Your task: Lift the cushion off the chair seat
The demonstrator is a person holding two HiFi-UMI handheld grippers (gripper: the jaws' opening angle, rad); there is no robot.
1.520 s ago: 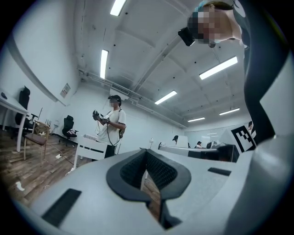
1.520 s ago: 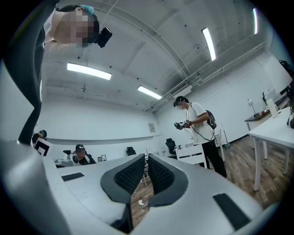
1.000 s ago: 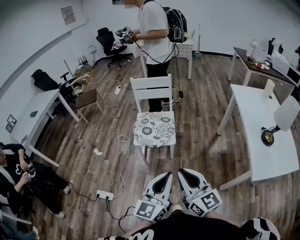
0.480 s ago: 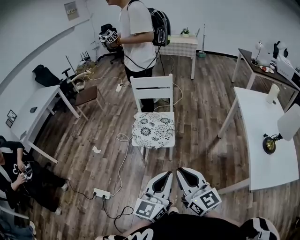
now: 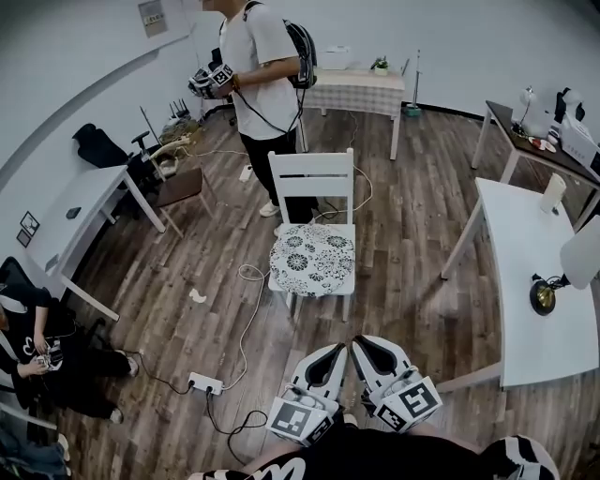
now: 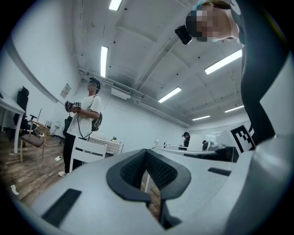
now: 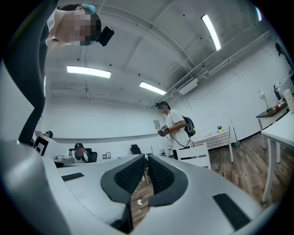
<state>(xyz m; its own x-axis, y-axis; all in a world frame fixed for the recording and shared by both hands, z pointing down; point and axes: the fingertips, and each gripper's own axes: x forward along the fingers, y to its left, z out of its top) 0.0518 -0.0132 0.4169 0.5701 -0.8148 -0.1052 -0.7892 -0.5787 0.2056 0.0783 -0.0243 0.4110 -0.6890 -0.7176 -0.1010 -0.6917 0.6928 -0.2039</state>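
A white wooden chair [image 5: 310, 174] stands on the plank floor [image 5: 403, 234], its slatted back away from the wearer and its front edge facing them. The cushion [image 5: 312, 260], pale with dark flower roundels, lies flat on the seat and covers it almost edge to edge. It is close to square, so no long axis can be told. Well short of the chair, low in the head view, the left gripper [image 5: 336, 349] and right gripper [image 5: 359, 342] sit side by side, each with tongs pressed together on nothing. Their cubes carry black-and-white square markers. A sheet on the far wall [image 5: 153, 17] is too small to read. Only the head view shows the cushion, a power strip [image 5: 206, 383] on the floor and a seated person [image 5: 37, 347] at the left edge. The left gripper view [image 6: 146, 150] shows the chair back [image 6: 89, 148] and ceiling strip lights [image 6: 104, 60]. The right gripper view [image 7: 147, 157] shows the chair back [image 7: 195, 153] too. A standing person with a backpack [image 5: 253, 66] appears in all three.
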